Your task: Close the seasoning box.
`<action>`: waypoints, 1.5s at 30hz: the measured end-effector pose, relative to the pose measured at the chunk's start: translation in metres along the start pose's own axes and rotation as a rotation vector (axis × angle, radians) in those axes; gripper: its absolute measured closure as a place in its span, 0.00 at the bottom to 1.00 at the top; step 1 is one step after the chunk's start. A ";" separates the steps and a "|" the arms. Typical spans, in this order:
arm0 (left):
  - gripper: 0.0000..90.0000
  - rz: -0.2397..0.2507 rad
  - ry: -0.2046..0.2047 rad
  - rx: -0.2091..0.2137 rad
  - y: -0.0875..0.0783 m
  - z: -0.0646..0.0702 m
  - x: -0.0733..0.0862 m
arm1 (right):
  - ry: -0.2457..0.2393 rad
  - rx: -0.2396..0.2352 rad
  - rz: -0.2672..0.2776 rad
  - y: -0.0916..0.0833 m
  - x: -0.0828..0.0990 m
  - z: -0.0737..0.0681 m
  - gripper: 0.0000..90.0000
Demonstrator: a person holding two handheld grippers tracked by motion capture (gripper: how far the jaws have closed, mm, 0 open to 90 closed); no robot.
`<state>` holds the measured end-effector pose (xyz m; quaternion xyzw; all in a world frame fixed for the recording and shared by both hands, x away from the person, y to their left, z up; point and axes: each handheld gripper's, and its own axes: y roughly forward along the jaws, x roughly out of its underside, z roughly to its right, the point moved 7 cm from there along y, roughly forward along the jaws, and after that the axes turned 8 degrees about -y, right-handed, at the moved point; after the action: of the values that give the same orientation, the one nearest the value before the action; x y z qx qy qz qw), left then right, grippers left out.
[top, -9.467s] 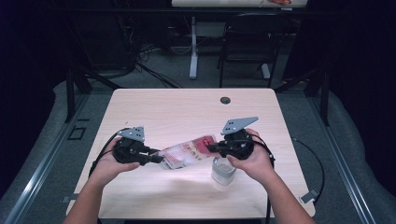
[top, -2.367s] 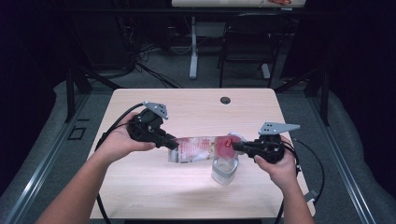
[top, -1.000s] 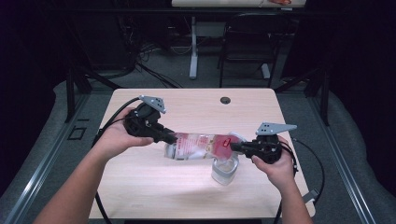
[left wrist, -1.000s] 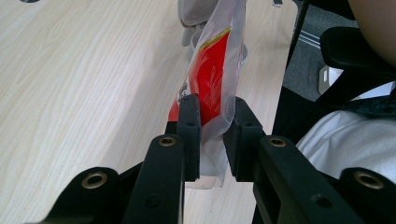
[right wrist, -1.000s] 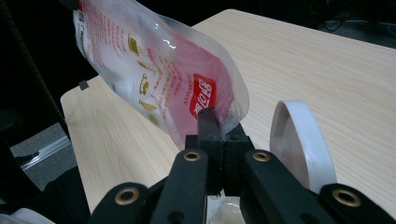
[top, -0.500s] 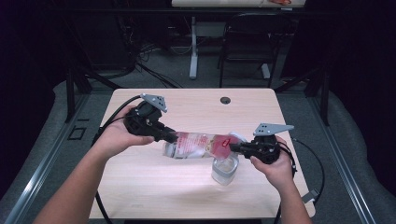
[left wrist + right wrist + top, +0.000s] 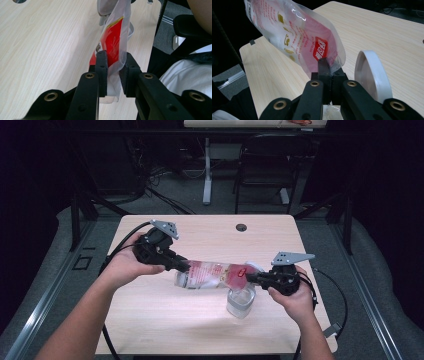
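- A clear plastic pouch with a red and white printed label (image 7: 212,274) hangs in the air above the light wooden tabletop (image 7: 210,235), stretched almost level between the two grippers.
- The left gripper (image 7: 184,266) holds the left end of the pouch. In the left gripper view its two black fingers (image 7: 102,67) are clamped on the thin sealed edge of the pouch (image 7: 113,45), with only the film between them.
- The right gripper (image 7: 250,277) holds the other end. In the right gripper view its fingers (image 7: 323,67) are pressed together on the corner of the pouch (image 7: 294,35), close to a small red patch with white letters.
- The pouch does not touch the tabletop in the high view; its left end is a little lower than the hand that holds it.
- Below the right end of the pouch stands a small clear plastic container (image 7: 240,301) on the tabletop, just in front of the right gripper.
- A round white lid (image 7: 372,75) is seen on its edge, tilted, beside the right gripper's fingers in the right gripper view; I cannot tell if it is joined to the container.
- A small dark round hole (image 7: 241,227) is in the far part of the tabletop, well apart from both hands.
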<state>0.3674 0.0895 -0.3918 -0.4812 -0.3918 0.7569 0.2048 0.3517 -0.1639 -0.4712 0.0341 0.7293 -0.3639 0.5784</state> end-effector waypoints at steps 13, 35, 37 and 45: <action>0.87 0.004 -0.003 -0.008 0.000 -0.001 -0.001 | -0.002 0.006 -0.001 0.000 0.000 0.000 1.00; 0.87 -0.003 -0.003 -0.009 0.000 0.000 -0.004 | -0.003 0.008 -0.001 0.001 0.001 0.000 0.99; 0.87 -0.004 0.000 -0.010 0.000 0.000 -0.004 | -0.001 0.006 0.000 0.001 0.001 0.001 0.99; 0.87 -0.007 0.000 -0.011 0.000 0.000 -0.005 | -0.001 0.008 -0.001 0.001 0.001 0.001 0.99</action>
<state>0.3699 0.0862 -0.3894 -0.4807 -0.3977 0.7542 0.2049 0.3524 -0.1638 -0.4731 0.0358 0.7276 -0.3673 0.5783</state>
